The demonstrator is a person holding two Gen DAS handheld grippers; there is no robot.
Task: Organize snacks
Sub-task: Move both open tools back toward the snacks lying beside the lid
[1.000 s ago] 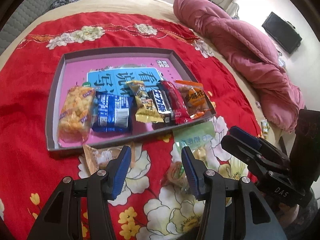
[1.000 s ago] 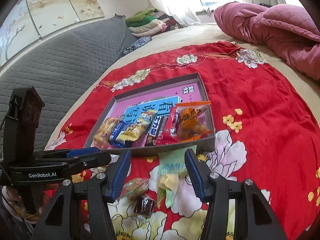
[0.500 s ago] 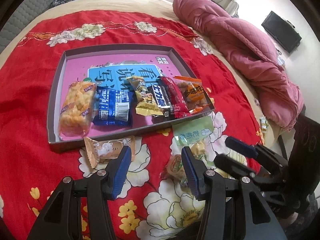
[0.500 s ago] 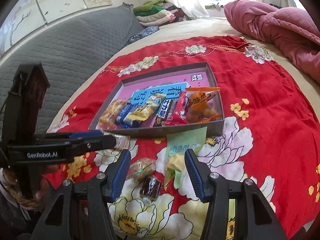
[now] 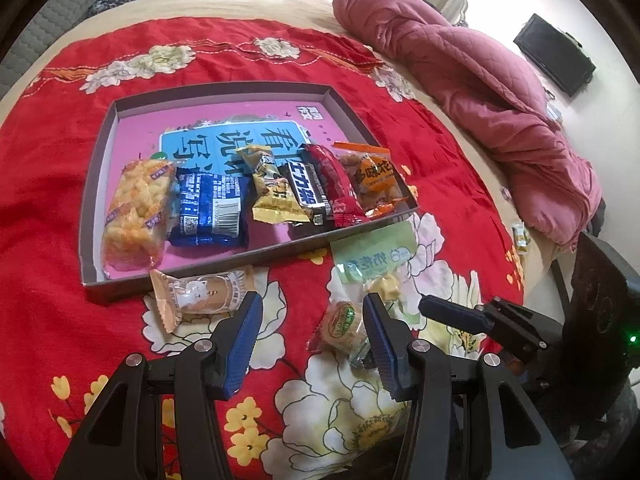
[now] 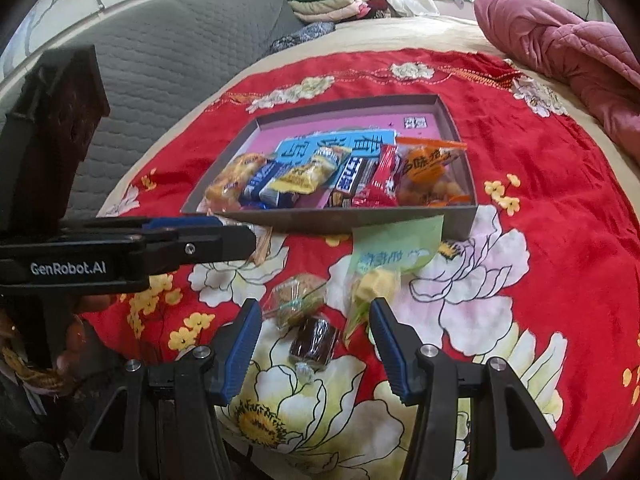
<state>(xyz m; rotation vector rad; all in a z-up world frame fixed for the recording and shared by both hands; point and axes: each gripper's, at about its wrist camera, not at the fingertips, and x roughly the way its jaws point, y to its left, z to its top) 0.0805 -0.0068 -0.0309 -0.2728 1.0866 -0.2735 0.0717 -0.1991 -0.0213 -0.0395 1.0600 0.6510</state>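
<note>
- Between the right gripper's parted blue fingers, nothing is gripped; a dark brown wrapped sweet lies on the red floral cloth just ahead, and a round clear-wrapped biscuit touches it on the far side.
- Just ahead of the right finger, a pale green packet lies with its far end touching the tray's near wall; its print is too blurred to read.
- Compared with 1 second ago, these 3 loose snacks sit larger and nearer in the right wrist view.
- Ahead of the left gripper, its jaws likewise stand apart and empty; a tan cartoon-printed packet lies just off its left finger, close to the tray wall.
- Its right finger hides part of the clear-wrapped biscuit, and the brown sweet is almost wholly hidden behind it.
- Since 1 second ago, the right gripper sits lower in the left wrist view.
- Farther out, the shallow grey tray holds 6 snacks in a row: a yellow puffed bar, a blue packet, a yellow packet, a black bar, a red packet and an orange packet.
- Beyond everything, a pink quilt is bunched on the bed, cut off by the lens edge.
</note>
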